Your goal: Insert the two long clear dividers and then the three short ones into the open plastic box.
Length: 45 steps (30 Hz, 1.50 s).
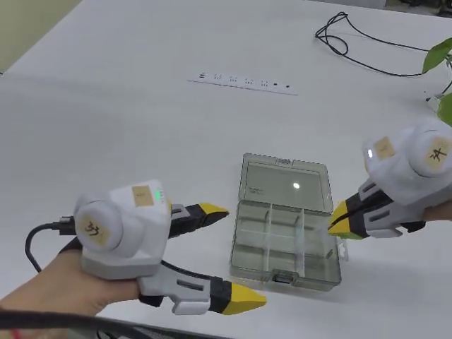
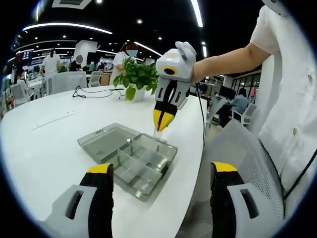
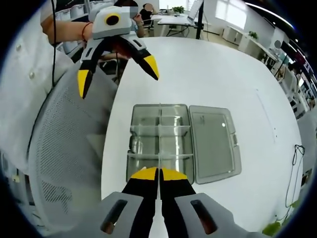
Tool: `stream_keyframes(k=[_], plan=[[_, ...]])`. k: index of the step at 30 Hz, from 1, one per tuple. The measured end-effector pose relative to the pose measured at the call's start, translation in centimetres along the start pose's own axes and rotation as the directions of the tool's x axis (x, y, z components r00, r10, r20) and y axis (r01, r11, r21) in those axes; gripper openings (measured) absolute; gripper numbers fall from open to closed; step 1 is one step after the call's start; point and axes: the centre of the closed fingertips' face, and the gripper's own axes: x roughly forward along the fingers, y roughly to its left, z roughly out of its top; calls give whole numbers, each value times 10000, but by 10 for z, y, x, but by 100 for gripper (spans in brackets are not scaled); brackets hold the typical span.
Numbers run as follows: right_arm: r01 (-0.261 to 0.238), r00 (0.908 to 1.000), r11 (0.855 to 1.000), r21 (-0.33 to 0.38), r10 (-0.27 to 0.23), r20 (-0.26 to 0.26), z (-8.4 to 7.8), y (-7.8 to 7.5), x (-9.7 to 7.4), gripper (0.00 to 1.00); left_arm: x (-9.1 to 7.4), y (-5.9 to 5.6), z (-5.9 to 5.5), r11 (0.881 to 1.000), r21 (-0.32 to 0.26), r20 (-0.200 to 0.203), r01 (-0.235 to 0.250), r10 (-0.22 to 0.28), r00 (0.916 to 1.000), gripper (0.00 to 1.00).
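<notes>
Head cam above, looking down at box [image 1: 286,187], L/R cams close, facing it from opposite sides

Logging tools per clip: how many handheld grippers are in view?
2: left gripper, open, left of the box; right gripper, shut on a clear divider, over its right edge.

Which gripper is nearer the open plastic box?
Right. The right gripper, pinching a clear divider, has its tips over the box at its right wall; the left gripper hangs open, apart, to its left.
</notes>
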Motion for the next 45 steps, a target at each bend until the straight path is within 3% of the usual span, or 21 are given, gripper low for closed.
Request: stream_keyframes(k=[11, 20, 45], plan=[[-86, 9999, 9999, 76, 86, -90, -5, -7, 5, 2, 1, 2, 4, 10000, -35, 142, -33, 34, 9999, 81], [-119, 9999, 9999, 77, 119, -52, -1, -4, 4, 2, 0, 2, 3, 9999, -117, 183, -64, 66, 9998, 80], [-45, 9993, 9994, 342, 32, 386, 4, -3, 2, 2, 1, 4, 2, 9997, -243, 223, -57, 62, 9997, 79]])
